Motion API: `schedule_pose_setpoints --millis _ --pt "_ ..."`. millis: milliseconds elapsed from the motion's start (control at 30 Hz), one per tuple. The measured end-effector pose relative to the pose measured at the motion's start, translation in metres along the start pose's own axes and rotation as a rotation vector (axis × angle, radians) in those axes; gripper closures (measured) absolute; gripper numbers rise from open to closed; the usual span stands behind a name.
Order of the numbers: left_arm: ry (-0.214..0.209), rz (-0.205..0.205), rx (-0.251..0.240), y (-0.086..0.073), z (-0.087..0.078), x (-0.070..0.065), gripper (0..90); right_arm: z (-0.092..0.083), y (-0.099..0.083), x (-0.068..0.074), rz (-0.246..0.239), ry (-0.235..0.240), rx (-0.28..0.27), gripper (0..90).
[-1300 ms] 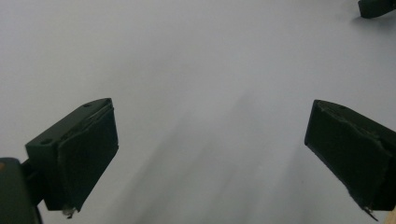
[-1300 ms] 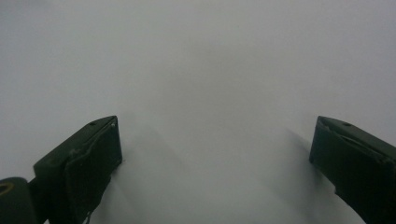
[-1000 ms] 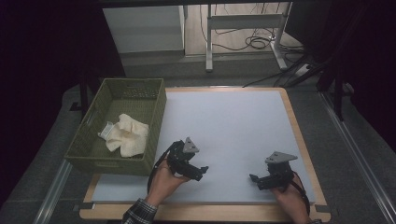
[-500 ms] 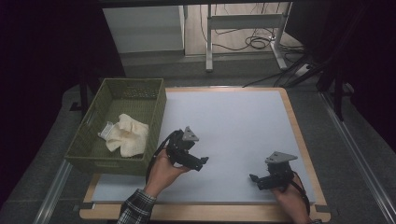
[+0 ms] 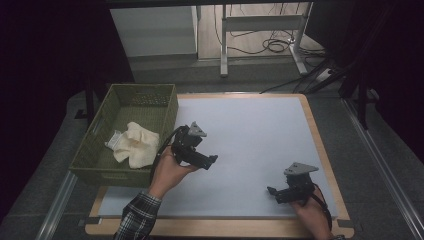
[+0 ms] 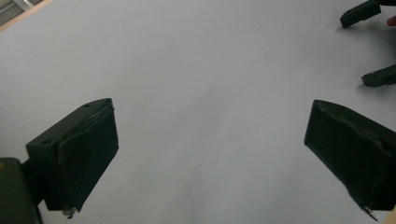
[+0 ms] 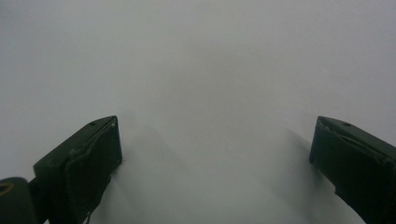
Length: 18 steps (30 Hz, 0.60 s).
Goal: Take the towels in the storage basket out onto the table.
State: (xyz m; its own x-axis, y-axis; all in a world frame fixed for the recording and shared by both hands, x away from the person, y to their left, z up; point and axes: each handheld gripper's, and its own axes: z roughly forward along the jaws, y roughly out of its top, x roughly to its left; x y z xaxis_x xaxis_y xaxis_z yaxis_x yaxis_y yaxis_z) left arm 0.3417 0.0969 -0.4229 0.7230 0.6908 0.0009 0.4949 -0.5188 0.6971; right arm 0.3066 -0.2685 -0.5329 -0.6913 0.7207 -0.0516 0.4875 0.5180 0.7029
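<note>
My left gripper (image 5: 211, 161) is held in a hand just right of the green basket (image 5: 111, 176), above the white table surface (image 5: 250, 125). In the left gripper view its jaws stand wide apart, so my left gripper (image 6: 210, 158) is open with nothing between them. My right gripper (image 5: 272, 192) rests low near the table's front right, pointing left. It is open too (image 7: 215, 163), over bare white surface. The right gripper's two jaw tips (image 6: 359, 11) show at the top right of the left gripper view.
A cream cloth (image 5: 134, 145) lies crumpled inside the basket, with a small white piece (image 5: 113, 142) beside it. The table has a wooden border (image 5: 320, 145). Beyond the far edge are a metal stand (image 5: 260, 22) and cables (image 5: 272, 46) on the floor.
The left hand has carried its gripper away from the front edge, farther up the table beside the basket. The right gripper has stayed put.
</note>
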Motion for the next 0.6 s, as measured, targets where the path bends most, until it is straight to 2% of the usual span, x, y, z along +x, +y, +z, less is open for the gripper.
schedule_pose_setpoints --millis 167,267,300,333,367,400,600 --pt "0.021 -0.009 -0.008 0.004 -0.007 0.011 3.2 0.0 0.0 0.0 0.0 0.0 0.0 2.4" --pt "0.054 -0.018 -0.003 0.006 -0.013 0.024 3.2 0.0 0.0 0.0 0.002 0.001 -0.002 2.4" --pt "0.054 -0.018 -0.003 0.006 -0.013 0.024 3.2 0.0 0.0 0.0 0.002 0.001 -0.002 2.4" --pt "0.067 -0.029 -0.003 0.006 -0.016 0.032 3.2 0.0 0.0 0.0 0.002 0.001 -0.002 2.4" --pt "0.067 -0.029 -0.003 0.006 -0.016 0.032 3.3 0.0 0.0 0.0 0.002 0.001 -0.002 2.4" --pt "0.076 -0.042 -0.005 0.006 -0.019 0.04 3.3 0.0 0.0 0.0 0.002 0.0 -0.002 2.4" --pt "0.102 -0.058 -0.004 0.008 -0.027 0.054 3.5 0.0 0.0 0.0 0.002 0.0 -0.002 2.4"
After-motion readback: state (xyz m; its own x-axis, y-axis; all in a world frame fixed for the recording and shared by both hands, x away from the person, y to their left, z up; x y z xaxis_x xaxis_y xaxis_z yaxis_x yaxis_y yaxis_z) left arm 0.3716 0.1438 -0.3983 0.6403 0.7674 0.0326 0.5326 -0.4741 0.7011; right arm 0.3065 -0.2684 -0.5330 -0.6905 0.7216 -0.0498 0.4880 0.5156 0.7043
